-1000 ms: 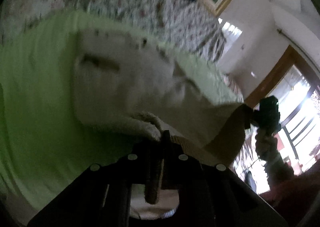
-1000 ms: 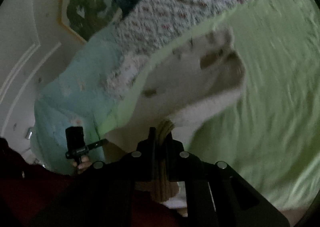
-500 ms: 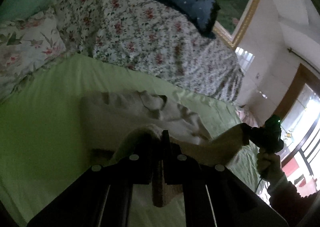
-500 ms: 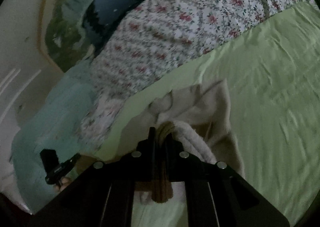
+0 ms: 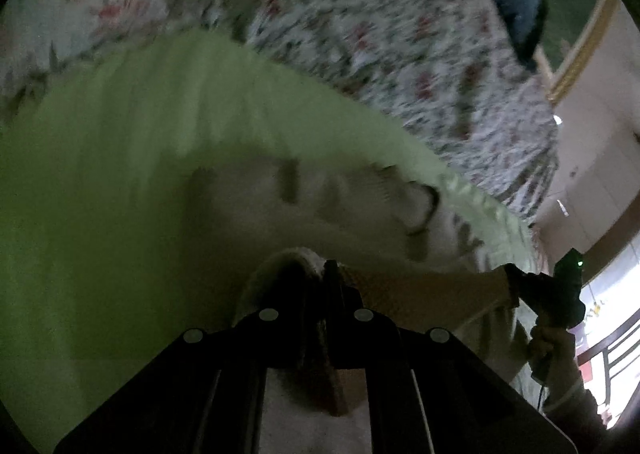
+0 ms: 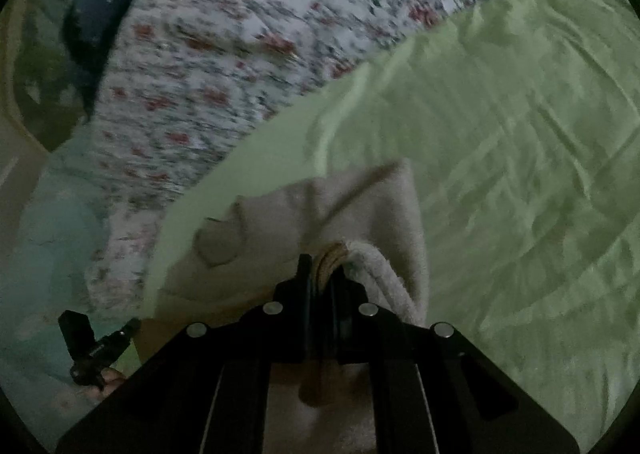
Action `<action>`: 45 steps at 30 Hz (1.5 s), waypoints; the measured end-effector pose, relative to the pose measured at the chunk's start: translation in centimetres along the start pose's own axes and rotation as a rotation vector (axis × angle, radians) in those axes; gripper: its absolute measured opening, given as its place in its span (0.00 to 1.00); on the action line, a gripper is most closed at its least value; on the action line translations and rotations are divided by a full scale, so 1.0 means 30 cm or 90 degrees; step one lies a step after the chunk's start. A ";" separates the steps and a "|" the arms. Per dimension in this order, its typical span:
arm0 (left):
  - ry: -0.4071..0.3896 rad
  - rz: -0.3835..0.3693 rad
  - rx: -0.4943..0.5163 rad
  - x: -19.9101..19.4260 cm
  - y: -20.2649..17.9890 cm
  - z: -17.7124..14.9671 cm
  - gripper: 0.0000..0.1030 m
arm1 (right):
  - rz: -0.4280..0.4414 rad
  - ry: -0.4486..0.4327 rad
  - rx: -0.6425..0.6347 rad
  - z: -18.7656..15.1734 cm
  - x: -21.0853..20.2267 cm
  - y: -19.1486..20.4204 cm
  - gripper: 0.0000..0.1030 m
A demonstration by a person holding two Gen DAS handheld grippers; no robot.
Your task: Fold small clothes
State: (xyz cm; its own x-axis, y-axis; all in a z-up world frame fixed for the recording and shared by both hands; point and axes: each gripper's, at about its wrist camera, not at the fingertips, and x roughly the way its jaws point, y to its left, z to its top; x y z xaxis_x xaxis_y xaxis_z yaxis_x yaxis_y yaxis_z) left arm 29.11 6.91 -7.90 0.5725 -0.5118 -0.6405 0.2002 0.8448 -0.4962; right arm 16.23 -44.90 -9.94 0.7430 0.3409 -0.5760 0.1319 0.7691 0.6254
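Green sheeting [image 5: 120,214] covers the bed beneath us, with a floral quilt [image 6: 240,54] beyond. We clamp our left tongs [image 5: 326,274] on one end of the beige garment's [image 5: 320,210] hem, the cloth spread on the sheet ahead. Our right tongs [image 6: 320,266] pinch the hem's other end, stretched between them.

Left gripper [image 5: 326,274] pinches beige garment [image 5: 340,206] above green sheet [image 5: 120,174].
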 end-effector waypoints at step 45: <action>0.018 0.024 -0.014 -0.180 -0.146 -0.299 0.44 | -0.037 0.016 -0.139 -0.232 -0.078 0.201 0.56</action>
State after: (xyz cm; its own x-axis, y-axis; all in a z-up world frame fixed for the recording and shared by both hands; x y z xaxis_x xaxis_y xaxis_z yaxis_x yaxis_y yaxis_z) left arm 18.00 4.59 -7.53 0.5572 -0.4838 -0.6749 0.1616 0.8604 -0.4834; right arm 10.72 -37.28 -8.48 0.7209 0.3045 -0.6226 0.0264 0.8856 0.4637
